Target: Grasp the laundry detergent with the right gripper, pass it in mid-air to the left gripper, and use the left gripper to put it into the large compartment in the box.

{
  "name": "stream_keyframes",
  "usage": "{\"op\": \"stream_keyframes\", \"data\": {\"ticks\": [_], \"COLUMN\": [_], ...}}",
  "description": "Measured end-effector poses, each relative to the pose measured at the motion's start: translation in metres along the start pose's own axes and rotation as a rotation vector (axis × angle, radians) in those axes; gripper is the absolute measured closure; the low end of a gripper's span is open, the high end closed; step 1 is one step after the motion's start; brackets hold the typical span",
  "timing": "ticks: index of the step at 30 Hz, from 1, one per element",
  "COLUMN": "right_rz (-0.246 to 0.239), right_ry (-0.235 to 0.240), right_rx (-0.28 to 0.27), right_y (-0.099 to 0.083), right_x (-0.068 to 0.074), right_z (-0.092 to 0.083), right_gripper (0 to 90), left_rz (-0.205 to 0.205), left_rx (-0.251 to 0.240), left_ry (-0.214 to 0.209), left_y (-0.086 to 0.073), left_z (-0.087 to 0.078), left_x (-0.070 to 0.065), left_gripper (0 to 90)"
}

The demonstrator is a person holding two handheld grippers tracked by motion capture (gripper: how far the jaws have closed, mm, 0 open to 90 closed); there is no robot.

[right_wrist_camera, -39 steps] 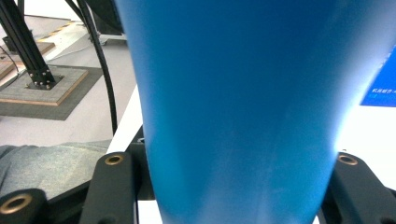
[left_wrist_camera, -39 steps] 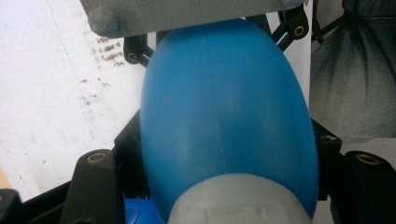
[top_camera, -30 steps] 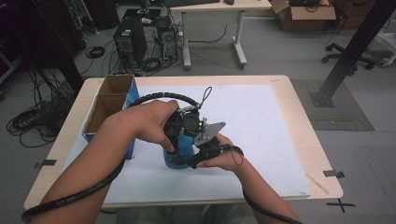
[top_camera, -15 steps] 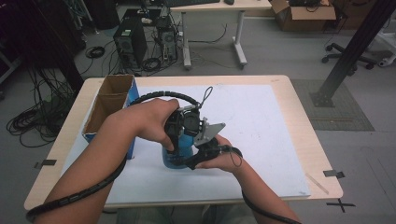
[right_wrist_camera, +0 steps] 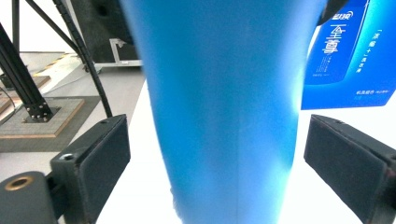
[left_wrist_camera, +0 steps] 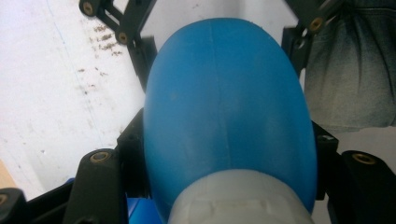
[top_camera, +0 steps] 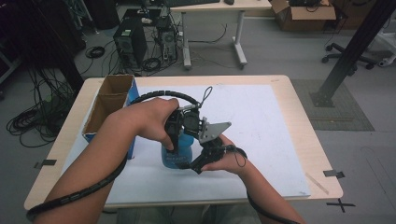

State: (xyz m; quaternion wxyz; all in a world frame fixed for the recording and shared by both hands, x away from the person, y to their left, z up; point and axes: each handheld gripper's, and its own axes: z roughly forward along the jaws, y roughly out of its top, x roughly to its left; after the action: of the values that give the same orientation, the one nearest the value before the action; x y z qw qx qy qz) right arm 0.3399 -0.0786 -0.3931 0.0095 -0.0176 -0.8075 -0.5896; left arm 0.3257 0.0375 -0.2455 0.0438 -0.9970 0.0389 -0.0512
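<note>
A blue plastic bottle (top_camera: 176, 156) stands on the white sheet near the table's front. My left gripper (top_camera: 180, 133) comes down on it from above, and in the left gripper view my left gripper (left_wrist_camera: 229, 198) is shut on the bottle (left_wrist_camera: 229, 107) at its pale neck. My right gripper (top_camera: 196, 161) reaches in level from the right. Its jaws have just been opening. In the right gripper view my right gripper (right_wrist_camera: 224, 172) has the bottle (right_wrist_camera: 224, 102) between its pads (right_wrist_camera: 100, 161), with a gap on each side.
An open cardboard box with a blue printed side (top_camera: 109, 109) stands at the table's left, close to the bottle; the box (right_wrist_camera: 345, 51) also appears behind the bottle. The white sheet (top_camera: 266, 121) stretches right. Computers, cables and a black stand sit on the floor beyond the table.
In the high view both hands and the bottle stay about where they were. The right hand has shifted only slightly beside the bottle.
</note>
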Motion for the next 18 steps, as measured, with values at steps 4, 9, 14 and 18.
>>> {"op": "stream_keyframes", "data": {"ticks": [4, 9, 14, 18], "right_rz": [-0.007, -0.018, -0.027, -0.034], "right_ry": [0.007, 0.004, -0.019, -0.045], "right_rx": [0.013, 0.028, 0.044, 0.076], "right_y": [0.003, 0.009, 0.012, 0.014], "right_x": [0.001, 0.003, 0.003, 0.003], "right_z": [-0.009, -0.024, -0.043, -0.061], "right_gripper": [2.0, 0.4, 0.2, 0.2], "left_rz": [-0.019, -0.041, -0.065, -0.124], "left_rx": [0.005, 0.011, 0.019, 0.022], "left_ry": [0.001, -0.004, 0.004, -0.003], "left_y": [-0.002, -0.003, -0.006, -0.009], "left_z": [-0.002, -0.004, -0.007, -0.011], "left_x": [0.001, 0.003, 0.004, 0.007], "left_gripper": [37.5, 37.5, 37.5, 37.5]}}
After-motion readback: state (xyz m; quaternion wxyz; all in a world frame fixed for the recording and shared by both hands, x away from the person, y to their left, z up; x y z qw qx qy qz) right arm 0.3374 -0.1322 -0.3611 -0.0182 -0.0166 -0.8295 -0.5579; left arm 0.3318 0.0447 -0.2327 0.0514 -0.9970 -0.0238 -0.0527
